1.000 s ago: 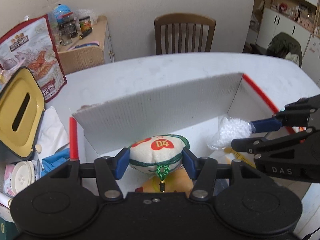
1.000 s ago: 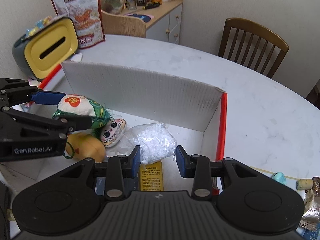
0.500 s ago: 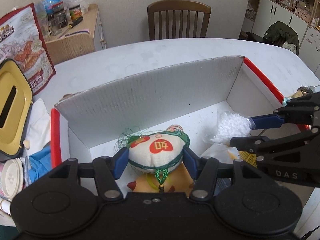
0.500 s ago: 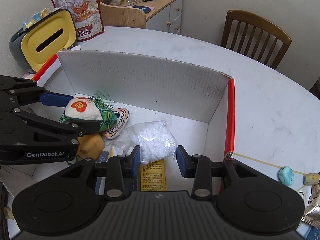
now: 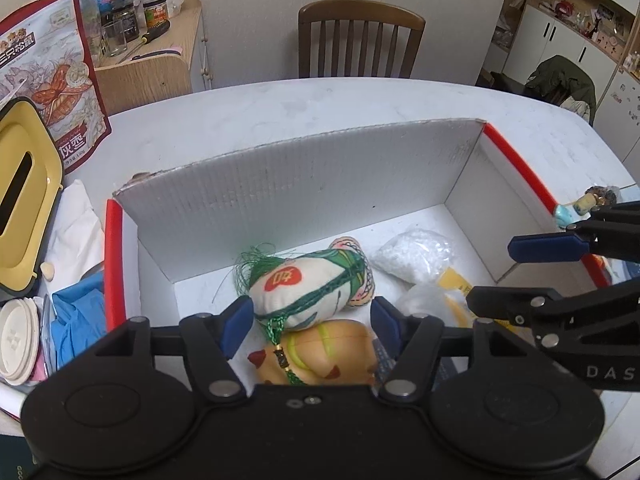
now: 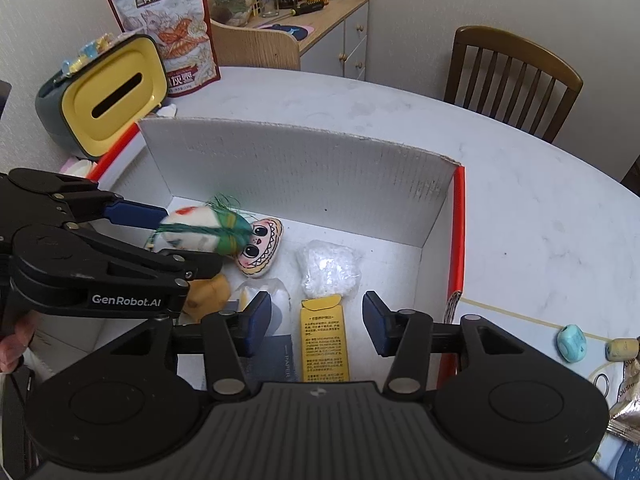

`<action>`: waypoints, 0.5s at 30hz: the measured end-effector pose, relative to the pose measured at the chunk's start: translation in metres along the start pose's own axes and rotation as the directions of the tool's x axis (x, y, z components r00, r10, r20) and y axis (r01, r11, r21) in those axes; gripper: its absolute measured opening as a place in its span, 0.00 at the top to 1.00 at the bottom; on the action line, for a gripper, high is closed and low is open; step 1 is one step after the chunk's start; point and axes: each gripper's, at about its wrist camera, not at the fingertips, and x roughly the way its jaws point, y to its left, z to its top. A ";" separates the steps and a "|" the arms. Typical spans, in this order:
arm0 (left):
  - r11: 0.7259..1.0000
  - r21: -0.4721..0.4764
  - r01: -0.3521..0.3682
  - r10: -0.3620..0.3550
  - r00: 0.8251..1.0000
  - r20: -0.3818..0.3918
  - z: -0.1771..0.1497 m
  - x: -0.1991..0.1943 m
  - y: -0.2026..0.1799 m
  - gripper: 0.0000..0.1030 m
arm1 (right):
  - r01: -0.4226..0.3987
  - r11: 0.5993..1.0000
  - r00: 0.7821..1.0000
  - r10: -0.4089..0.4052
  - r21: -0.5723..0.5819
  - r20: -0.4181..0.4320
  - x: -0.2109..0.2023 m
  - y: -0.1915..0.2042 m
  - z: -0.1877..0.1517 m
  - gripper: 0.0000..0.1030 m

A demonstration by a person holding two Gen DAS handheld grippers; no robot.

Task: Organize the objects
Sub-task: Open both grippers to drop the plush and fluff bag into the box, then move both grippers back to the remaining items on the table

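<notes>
White marbled desk, wooden chair at its far edge; on the desk, an open white cardboard box with red rims.

Item: stuffed cloth pouch, cream with green cord and a red patch. It lies inside the box on top of a yellow plush toy, between the fingers of your left gripper. The left pad sits just at the pouch's edge; the right pad stands clear of it. Jaws are opening, at a middling spread, nothing clamped.

Item: clear bag of white pellets. It rests on the box floor just ahead of your right gripper, beyond the fingertips. Jaws are opening, at a middling spread; only a yellow printed packet shows on the floor beneath the gap.

Item: flat painted face charm, touching the pouch on its right.

Hard to make out: the plush toy is largely covered by the pouch and your left gripper's body. A dark booklet beside the packet is cut off by the right gripper.

Outside the box: yellow-lidded tissue holder, snack bag, turquoise bead.
</notes>
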 end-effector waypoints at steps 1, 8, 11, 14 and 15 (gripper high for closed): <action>1.000 0.001 0.003 -0.003 1.000 0.004 0.000 -0.002 -0.001 0.36 | -0.004 1.000 1.000 0.004 0.004 0.003 -0.003 0.000 0.000 0.52; 1.000 0.017 0.010 -0.011 0.999 0.053 -0.002 -0.020 -0.007 0.28 | -0.014 1.000 0.999 0.013 0.018 0.033 -0.022 -0.001 0.000 0.49; 1.000 0.019 0.019 -0.020 0.997 0.078 -0.002 -0.030 -0.011 0.26 | -0.021 1.000 0.999 0.020 0.021 0.048 -0.032 -0.001 -0.002 0.45; 0.999 0.019 0.031 -0.033 0.995 0.097 -0.003 -0.040 -0.015 0.25 | -0.034 0.999 0.997 0.032 0.023 0.065 -0.042 -0.001 -0.004 0.45; 0.999 0.019 0.035 -0.037 0.994 0.104 -0.003 -0.043 -0.016 0.24 | -0.037 0.999 0.997 0.035 0.023 0.070 -0.046 -0.001 -0.006 0.45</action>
